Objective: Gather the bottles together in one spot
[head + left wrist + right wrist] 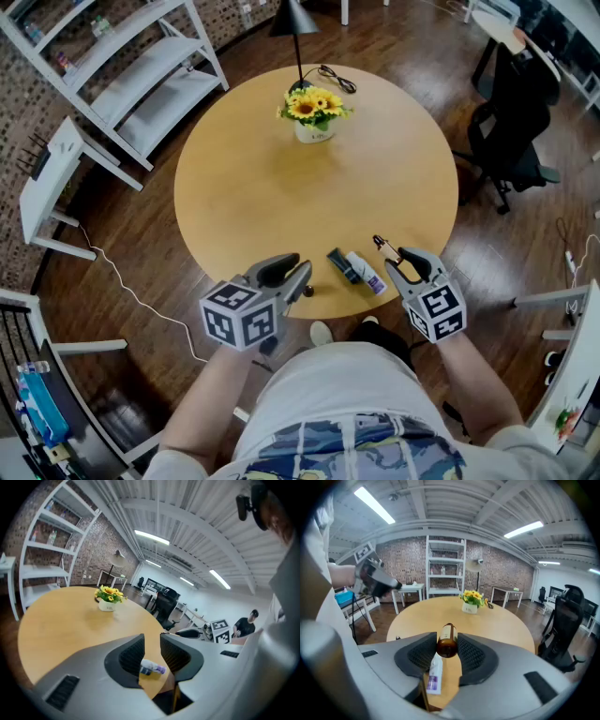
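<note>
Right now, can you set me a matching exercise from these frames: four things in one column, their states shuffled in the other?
Things:
1. brown bottle
2. white bottle
3. sunflower pot
4. left gripper

States:
A. jaws apart, gripping nothing
B. standing upright on the far part of the table
C. clamped between the jaws of the right gripper
D. lying on its side by the table's near edge

Pairs: 1-C, 2-D, 3-B, 4-A
</note>
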The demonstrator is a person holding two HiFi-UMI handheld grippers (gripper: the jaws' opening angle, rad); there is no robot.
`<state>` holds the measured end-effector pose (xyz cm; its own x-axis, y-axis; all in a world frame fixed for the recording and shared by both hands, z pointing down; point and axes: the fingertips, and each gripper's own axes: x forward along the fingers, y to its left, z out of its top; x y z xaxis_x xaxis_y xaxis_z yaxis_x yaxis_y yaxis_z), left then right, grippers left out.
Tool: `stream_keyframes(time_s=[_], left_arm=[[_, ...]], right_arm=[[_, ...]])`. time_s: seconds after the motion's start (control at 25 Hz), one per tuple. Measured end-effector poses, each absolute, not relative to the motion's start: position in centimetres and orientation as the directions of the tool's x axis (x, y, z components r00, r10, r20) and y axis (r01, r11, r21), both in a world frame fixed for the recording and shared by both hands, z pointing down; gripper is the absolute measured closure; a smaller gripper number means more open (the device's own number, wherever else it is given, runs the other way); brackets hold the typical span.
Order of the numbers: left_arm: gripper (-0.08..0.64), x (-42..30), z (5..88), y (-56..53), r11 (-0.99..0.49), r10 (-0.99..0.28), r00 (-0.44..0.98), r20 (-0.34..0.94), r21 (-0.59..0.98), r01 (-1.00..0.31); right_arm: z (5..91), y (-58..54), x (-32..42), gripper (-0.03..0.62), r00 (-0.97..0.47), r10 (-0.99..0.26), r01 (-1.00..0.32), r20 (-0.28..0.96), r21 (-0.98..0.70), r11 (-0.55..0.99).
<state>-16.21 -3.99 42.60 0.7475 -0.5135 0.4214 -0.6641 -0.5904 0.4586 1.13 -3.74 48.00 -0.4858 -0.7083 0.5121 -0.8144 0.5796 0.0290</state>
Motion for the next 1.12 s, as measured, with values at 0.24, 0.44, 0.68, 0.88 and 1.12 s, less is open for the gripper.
stream_keyframes(time_s=[0.24,0.44,0.68,0.88,1.12], left_arm=[[0.428,-8.8,39.9,-6.5,-0.444,-0.346,0.921,0.177,0.834,-0.327],[0.426,-5.8,38.3,-8.5,-0.329,-0.299,0.953,0.051,0.932,-0.153],[0.469,-3.0,38.9,-10.8,-0.281,-0.307,0.950,0.054,0.949,-0.144],[0.483,-1.6,39.2,-13.5,-0.361,-0.358,0.920,0.160,0.885,-0.294],[0.483,-1.3,41.7,-20.4,-0.468,-0.544,0.755,0.365,0.615,-0.635]], right_arm=[[38.2,-2.3,-3.8,0.433,-0.588,-0.758,-0.763,0.283,0.119,0.636],[36.6,-2.8,-3.7,0.433,-0.616,-0.755,-0.737,0.225,0.174,0.653],[37.6,-5.1,-1.4,0.433,-0.657,-0.722,-0.693,0.216,0.203,0.691],[40.0,-8.1,0.6,0.428,-0.701,-0.658,-0.651,0.276,0.131,0.748],[42.1,-12.2,6.5,0.422,-0.707,-0.641,-0.658,0.300,0.055,0.751]])
